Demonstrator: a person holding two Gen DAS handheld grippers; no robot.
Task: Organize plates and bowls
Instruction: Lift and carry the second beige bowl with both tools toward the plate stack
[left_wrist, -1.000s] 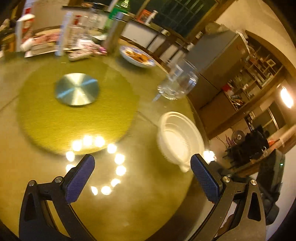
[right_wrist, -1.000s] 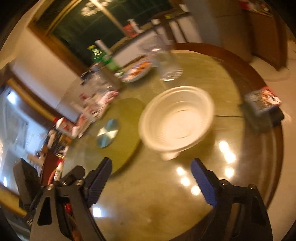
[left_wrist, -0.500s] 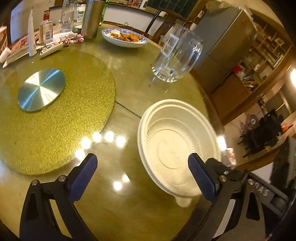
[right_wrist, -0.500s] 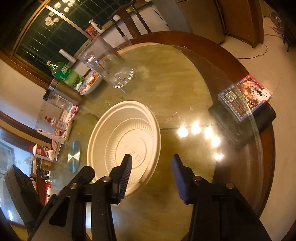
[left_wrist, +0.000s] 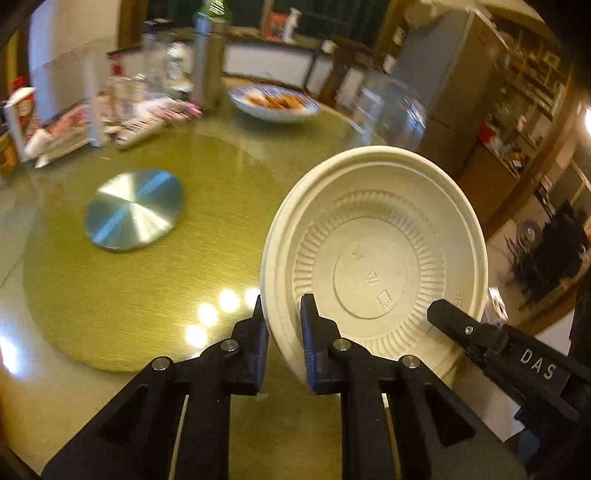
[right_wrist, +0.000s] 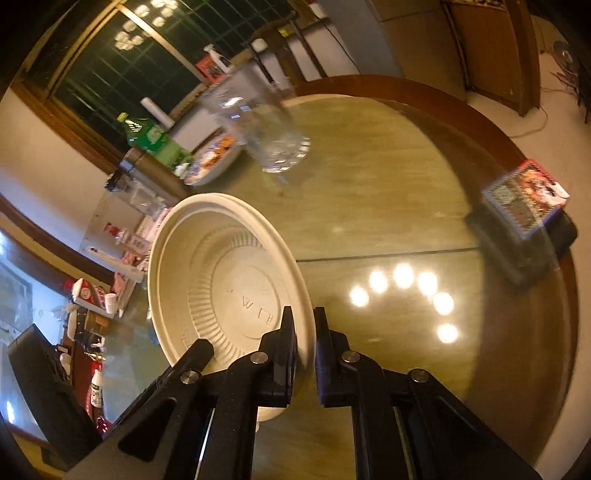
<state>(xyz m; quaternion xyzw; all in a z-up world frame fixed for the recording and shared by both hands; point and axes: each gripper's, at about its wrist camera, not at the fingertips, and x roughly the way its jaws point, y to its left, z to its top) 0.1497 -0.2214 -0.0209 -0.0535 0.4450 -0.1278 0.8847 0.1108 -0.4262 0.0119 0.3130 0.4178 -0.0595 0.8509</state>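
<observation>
Both tools, left (left_wrist: 282, 334) closing, right (right_wrist: 304, 345) clenched, now pinch the seemingly tilted bowl's (left_wrist: 373, 258) rim.

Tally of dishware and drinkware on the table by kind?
White disposable bowl, appears a nested stack, count unclear: 1
Blue-patterned dish with food: 1
Clear glass pitcher: 1
Green plastic bottle: 1
Total: 4
</observation>
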